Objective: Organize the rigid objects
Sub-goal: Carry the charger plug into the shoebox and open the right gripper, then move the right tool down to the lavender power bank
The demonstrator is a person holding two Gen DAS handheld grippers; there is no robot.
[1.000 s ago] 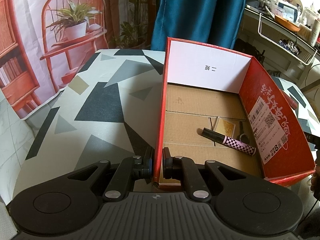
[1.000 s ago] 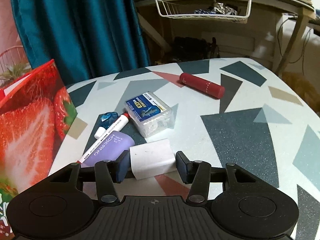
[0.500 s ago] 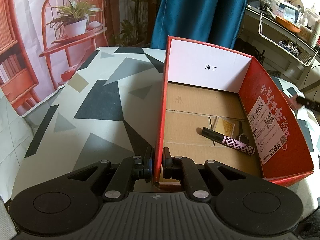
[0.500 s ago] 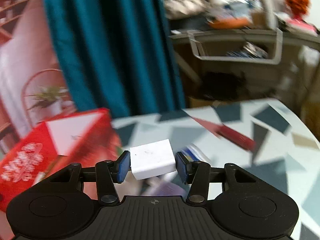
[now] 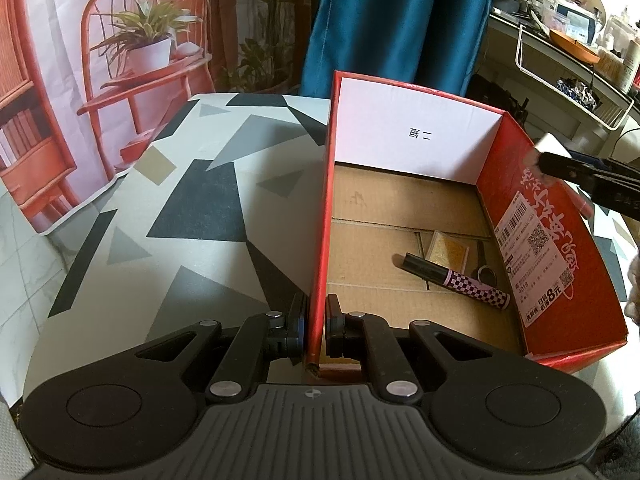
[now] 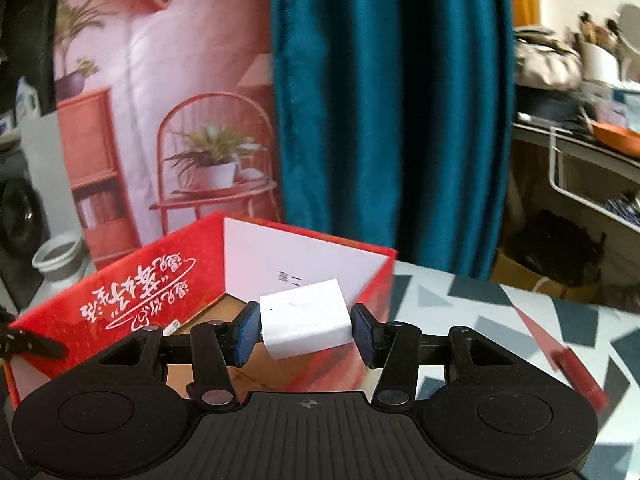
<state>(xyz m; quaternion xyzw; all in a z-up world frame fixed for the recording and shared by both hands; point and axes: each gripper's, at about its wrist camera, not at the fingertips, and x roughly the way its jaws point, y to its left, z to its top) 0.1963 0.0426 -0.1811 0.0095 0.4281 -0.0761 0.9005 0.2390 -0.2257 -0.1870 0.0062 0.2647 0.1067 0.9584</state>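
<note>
A red cardboard box [image 5: 552, 216] with a brown floor stands on the patterned table. My left gripper [image 5: 314, 320] is shut on its near left wall. Inside lie a black pen with a checked cap [image 5: 452, 276], a small yellow packet [image 5: 446, 250] and a small metal item [image 5: 486, 270]. My right gripper [image 6: 306, 328] is shut on a white block [image 6: 306, 322] and hovers above the box's right wall [image 6: 376, 304]. From the left wrist view that gripper [image 5: 538, 156] comes in over the box's right edge, a bit of the white block [image 5: 546, 145] showing at its tip.
A red tube [image 6: 578, 378] lies on the table right of the box. Behind hang a teal curtain [image 5: 392, 20] and a printed backdrop [image 5: 120, 48]. A cluttered shelf with a wire basket [image 5: 576, 68] stands at the far right.
My right gripper lifted the white block off the table and swung it left, up over the box. The left gripper stayed clamped on the box wall.
</note>
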